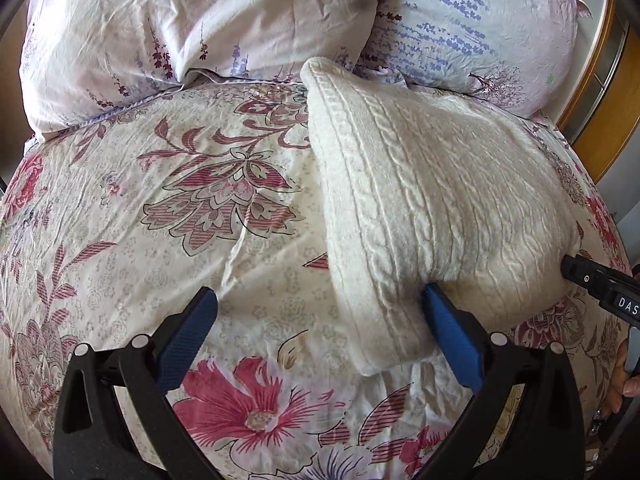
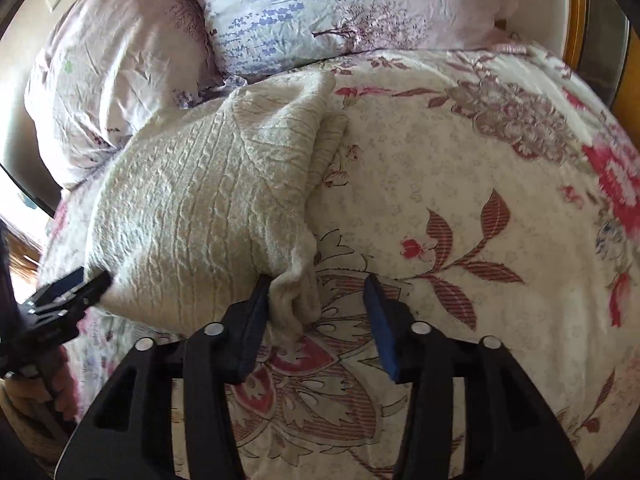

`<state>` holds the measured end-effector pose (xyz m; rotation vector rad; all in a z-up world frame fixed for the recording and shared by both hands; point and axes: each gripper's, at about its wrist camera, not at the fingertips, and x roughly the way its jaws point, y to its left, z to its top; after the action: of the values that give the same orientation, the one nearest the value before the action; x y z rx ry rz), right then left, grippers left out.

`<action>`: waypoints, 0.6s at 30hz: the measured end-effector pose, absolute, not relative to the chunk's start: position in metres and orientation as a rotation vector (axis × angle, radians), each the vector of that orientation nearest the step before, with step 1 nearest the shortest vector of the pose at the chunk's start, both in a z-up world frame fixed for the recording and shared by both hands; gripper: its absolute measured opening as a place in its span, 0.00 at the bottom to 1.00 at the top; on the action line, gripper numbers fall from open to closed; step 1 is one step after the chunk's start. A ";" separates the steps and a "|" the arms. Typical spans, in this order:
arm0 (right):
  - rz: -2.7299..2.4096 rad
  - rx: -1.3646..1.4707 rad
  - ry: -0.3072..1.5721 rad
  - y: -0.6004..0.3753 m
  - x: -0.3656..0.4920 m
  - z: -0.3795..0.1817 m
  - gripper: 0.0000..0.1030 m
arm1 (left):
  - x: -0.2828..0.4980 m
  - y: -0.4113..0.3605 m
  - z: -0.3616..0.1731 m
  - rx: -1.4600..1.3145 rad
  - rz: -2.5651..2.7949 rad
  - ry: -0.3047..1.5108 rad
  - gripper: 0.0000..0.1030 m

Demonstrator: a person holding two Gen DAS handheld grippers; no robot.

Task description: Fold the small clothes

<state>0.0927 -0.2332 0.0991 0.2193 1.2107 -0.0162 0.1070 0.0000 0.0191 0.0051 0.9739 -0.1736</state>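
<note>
You have one cream knitted garment [image 1: 420, 200] on one floral bed cover [image 1: 160, 240]. Two pillows [image 1: 180, 20] lie behind it. You hold two tongs [image 1: 320, 320].

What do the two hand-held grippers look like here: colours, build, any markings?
Both match: the left hand-held gripper and right hand-held gripper have matte black angular frames with cut-out slots, round silver pivot pins, and blue textured pads. The right one, seen from the left wrist view, bears white letters "DAS". No cables or sleeves show.

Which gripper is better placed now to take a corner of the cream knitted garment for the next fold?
Probably the left gripper: its jaws stand open around the near corner of the cream knitted garment. The right gripper is open too, with only a loose edge beside one jaw.
</note>
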 end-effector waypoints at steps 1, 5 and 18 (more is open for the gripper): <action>-0.022 0.180 1.199 -0.230 0.091 0.102 0.54 | 0.103 0.000 0.024 0.011 -0.167 0.955 0.98; -0.086 0.146 1.091 -0.236 0.074 0.128 0.55 | 0.080 0.008 0.047 -0.014 -0.139 0.867 0.98; -0.114 0.125 1.109 -0.206 0.049 0.121 0.99 | 0.063 -0.008 0.014 0.008 -0.125 1.008 0.98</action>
<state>0.0485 -0.2056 0.1208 0.1248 1.1091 -0.1141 0.0626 -0.0085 0.0141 0.0082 1.0076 -0.1249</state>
